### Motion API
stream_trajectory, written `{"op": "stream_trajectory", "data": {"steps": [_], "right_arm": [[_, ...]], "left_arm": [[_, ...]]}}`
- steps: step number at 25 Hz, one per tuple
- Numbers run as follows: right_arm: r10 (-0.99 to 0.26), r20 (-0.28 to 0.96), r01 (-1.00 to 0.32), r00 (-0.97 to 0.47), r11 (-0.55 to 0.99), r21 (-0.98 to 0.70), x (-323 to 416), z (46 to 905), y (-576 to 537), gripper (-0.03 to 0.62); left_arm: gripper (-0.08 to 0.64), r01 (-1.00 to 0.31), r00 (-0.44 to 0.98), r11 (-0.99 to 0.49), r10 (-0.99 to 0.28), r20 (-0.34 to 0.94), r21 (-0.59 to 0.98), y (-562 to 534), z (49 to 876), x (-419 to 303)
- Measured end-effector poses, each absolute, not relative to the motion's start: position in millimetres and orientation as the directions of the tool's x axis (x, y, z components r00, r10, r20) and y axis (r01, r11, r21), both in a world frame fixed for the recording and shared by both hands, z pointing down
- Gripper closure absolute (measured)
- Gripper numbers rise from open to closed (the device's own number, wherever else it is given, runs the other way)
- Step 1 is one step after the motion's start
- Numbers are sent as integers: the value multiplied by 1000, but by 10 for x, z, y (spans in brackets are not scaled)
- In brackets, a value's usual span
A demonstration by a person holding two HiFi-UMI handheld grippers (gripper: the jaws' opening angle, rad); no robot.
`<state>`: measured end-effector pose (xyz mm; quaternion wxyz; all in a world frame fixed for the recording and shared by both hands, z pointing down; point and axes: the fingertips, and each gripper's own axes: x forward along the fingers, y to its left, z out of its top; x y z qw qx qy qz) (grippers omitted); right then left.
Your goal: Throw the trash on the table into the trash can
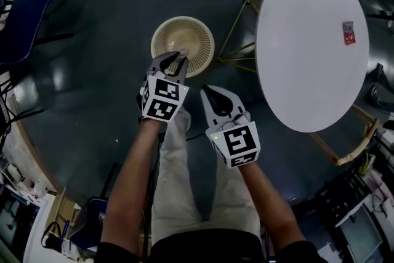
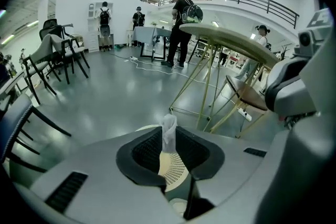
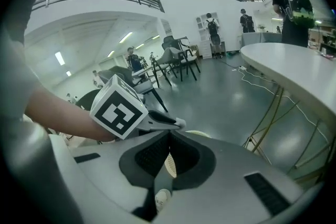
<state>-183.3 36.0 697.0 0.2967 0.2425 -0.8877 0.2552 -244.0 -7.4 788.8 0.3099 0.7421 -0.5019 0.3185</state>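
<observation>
My left gripper (image 1: 175, 61) is shut on a crumpled white scrap of paper (image 2: 169, 129), which stands up between its pads. It hangs over the near rim of the cream perforated trash can (image 1: 183, 45), and the can's mesh (image 2: 174, 168) shows through the jaws. My right gripper (image 1: 210, 92) is shut with nothing in it, just right of the left one and short of the can. A small red packet (image 1: 349, 33) lies on the far right side of the round white table (image 1: 311, 40).
The table stands on thin yellow legs (image 1: 237, 28) right beside the can. A blue chair (image 1: 24, 12) is at the far left. Desks and clutter (image 1: 37, 225) line the lower edges. People and chairs (image 2: 63, 55) stand far off across the hall.
</observation>
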Motion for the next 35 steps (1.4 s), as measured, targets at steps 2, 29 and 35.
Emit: {"op": "stream_trajectory", "data": {"steps": [2,29,35], "right_arm": [[-284,659,-589,-696,751,-299,-1819,7113,320,575],[-256,694,-627,-673,695,-352,-1987,7906,350,575],[-271,682,-622,-679,706,-338,-2000,7698,267,575]], "left_arm": [[471,-941,295,-306,-535,792,144,-76,8083,-2442],[301,-930,322,-319,-467,823,183,-47,9131,-2642],[302,-930,325,-316,-475,818,186,-85,8931,-2683]]}}
